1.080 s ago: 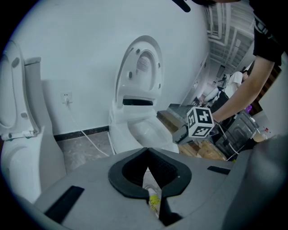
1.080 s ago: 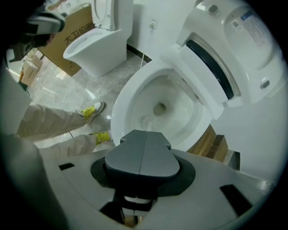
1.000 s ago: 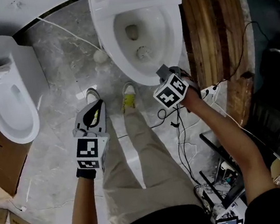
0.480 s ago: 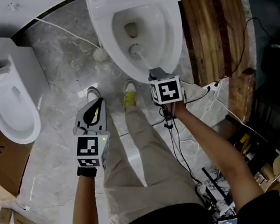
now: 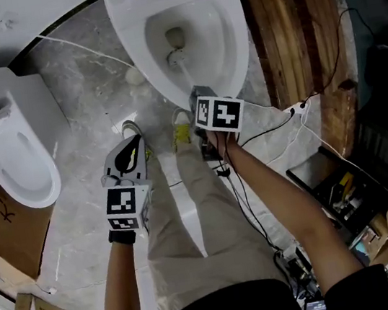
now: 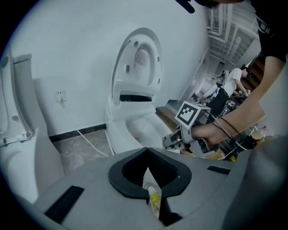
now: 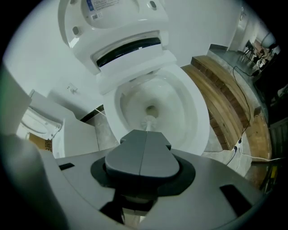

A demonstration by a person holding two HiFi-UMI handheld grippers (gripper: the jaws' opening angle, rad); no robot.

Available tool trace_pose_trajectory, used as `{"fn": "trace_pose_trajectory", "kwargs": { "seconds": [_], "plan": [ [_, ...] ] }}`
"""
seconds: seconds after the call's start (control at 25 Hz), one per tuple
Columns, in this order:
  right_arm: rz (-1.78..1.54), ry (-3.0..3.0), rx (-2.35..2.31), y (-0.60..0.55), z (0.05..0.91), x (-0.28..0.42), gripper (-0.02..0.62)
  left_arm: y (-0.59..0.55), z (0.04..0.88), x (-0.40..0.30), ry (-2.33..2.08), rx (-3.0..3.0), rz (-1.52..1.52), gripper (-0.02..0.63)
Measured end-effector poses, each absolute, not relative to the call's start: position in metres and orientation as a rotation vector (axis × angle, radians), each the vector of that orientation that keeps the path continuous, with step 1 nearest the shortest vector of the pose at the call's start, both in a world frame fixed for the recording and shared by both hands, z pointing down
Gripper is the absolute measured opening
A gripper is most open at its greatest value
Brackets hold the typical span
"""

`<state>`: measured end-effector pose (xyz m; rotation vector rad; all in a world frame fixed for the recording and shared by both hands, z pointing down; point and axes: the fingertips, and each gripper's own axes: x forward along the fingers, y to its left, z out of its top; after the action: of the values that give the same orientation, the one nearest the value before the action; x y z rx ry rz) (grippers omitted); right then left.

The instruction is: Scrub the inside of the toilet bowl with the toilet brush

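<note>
While the right gripper (image 7: 145,134) had its fingers pressed together on the toilet brush (image 5: 177,60) handle, the brush head sat low in the toilet bowl (image 5: 227,32) beside the drain. Scrubbing looked under way, the upper walls probably still undone. The left gripper (image 5: 132,154) hung aside, fingers spread and empty.

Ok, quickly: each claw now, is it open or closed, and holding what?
Left claw: open, holding nothing.
Right claw: closed on the toilet brush, whose head is inside the toilet bowl.
</note>
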<state>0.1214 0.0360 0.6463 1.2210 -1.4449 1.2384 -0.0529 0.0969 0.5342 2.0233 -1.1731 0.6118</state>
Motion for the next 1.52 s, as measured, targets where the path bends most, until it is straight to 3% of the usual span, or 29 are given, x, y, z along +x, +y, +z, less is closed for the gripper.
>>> {"fn": "trace_pose_trajectory", "kwargs": {
  "seconds": [1.52],
  "plan": [
    [1.609, -1.47, 1.359, -0.075, 0.649, 0.082, 0.17, 0.015, 0.545, -0.055, -1.093, 2.076, 0.663, 0.018]
  ]
}}
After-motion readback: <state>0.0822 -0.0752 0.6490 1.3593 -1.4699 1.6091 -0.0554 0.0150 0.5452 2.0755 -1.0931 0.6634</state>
